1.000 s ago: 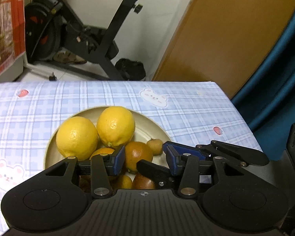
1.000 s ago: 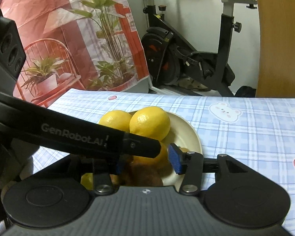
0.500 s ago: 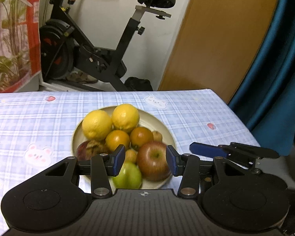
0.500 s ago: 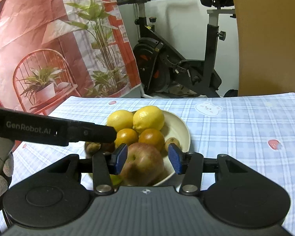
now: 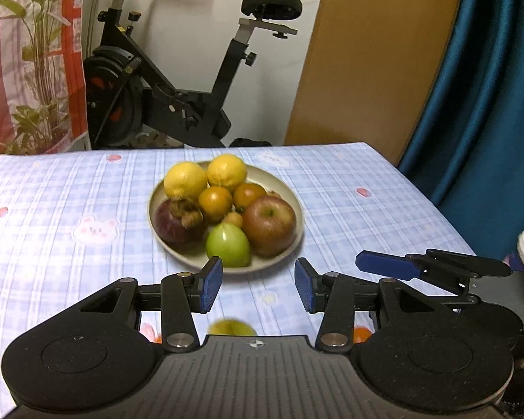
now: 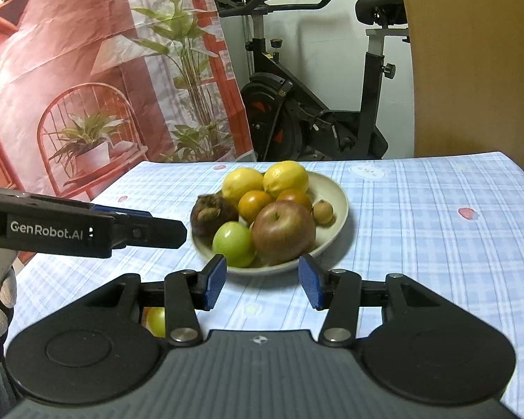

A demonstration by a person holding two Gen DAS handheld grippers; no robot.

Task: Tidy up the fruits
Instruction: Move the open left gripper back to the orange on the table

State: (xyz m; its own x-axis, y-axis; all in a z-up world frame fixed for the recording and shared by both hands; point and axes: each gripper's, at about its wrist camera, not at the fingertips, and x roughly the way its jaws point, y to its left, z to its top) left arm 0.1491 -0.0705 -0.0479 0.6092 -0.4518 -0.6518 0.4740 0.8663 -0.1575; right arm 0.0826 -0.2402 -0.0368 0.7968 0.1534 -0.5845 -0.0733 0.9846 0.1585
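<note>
A beige plate (image 5: 295,206) (image 6: 339,206) on the checked tablecloth holds two lemons (image 5: 227,173), two oranges (image 5: 216,199), a red apple (image 5: 269,225) (image 6: 283,232), a green fruit (image 5: 227,244) (image 6: 234,244), a dark purple mangosteen (image 5: 176,221) (image 6: 209,214) and a small brown fruit (image 6: 323,211). My left gripper (image 5: 258,288) is open and empty, just short of the plate's near rim. My right gripper (image 6: 263,286) is open and empty, likewise in front of the plate. A yellow-green fruit (image 5: 231,328) (image 6: 155,321) lies on the cloth under the grippers.
The table (image 5: 52,209) with a blue checked cloth ends at the right by a blue curtain (image 5: 489,104). An exercise bike (image 5: 178,97) and a wooden panel (image 5: 366,52) stand behind the far edge. An orange fruit (image 5: 361,333) peeks beside my left gripper.
Both grippers have pulled back and up from over the plate. The whole plate of fruit now shows in front of the open fingers.
</note>
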